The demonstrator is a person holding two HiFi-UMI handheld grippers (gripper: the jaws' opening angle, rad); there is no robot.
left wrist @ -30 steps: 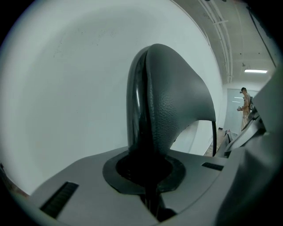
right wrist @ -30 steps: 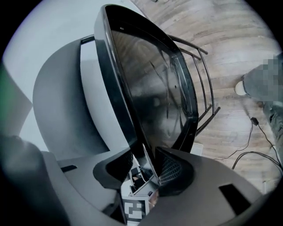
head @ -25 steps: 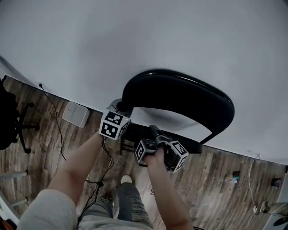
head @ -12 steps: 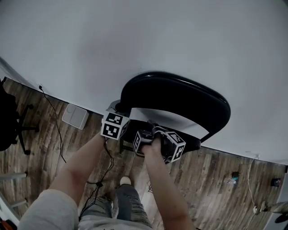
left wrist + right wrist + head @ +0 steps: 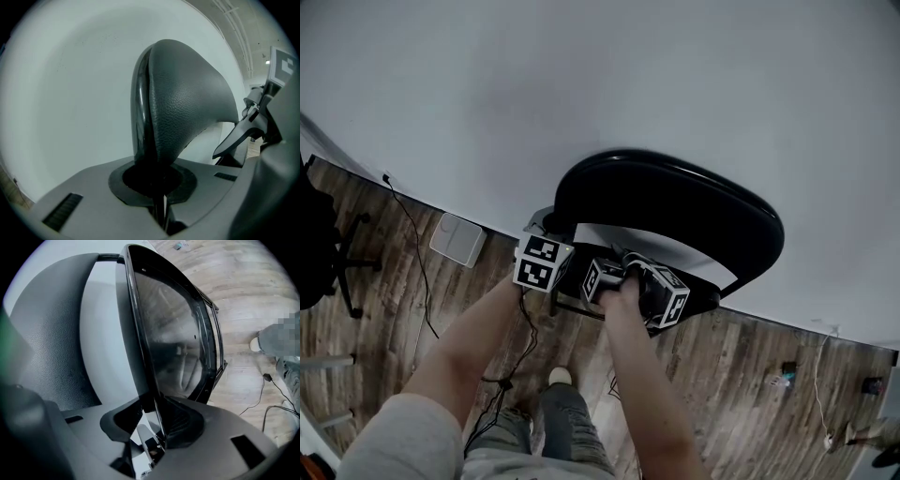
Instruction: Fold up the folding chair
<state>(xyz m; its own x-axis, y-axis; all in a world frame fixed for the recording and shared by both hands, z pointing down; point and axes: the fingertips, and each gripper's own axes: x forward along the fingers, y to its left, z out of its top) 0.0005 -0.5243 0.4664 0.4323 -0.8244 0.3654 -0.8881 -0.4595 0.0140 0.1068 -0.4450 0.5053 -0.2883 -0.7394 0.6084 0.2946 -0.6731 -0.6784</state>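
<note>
Head view: the folding chair [image 5: 675, 202] stands at the far edge of the wood floor [image 5: 412, 281], against the white wall [image 5: 581, 75]. My left gripper [image 5: 157, 180] is clenched on the left end of the backrest [image 5: 183, 103]. My right gripper [image 5: 154, 423] has just been closing, with the rim of the seat [image 5: 173, 338] between its jaws. It seems to grasp that rim, though one pad is dim.

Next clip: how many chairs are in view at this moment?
2. The black folding chair stands at the head view's centre; part of a dark office chair on wheels shows at that view's left edge. More could be out of frame.
</note>
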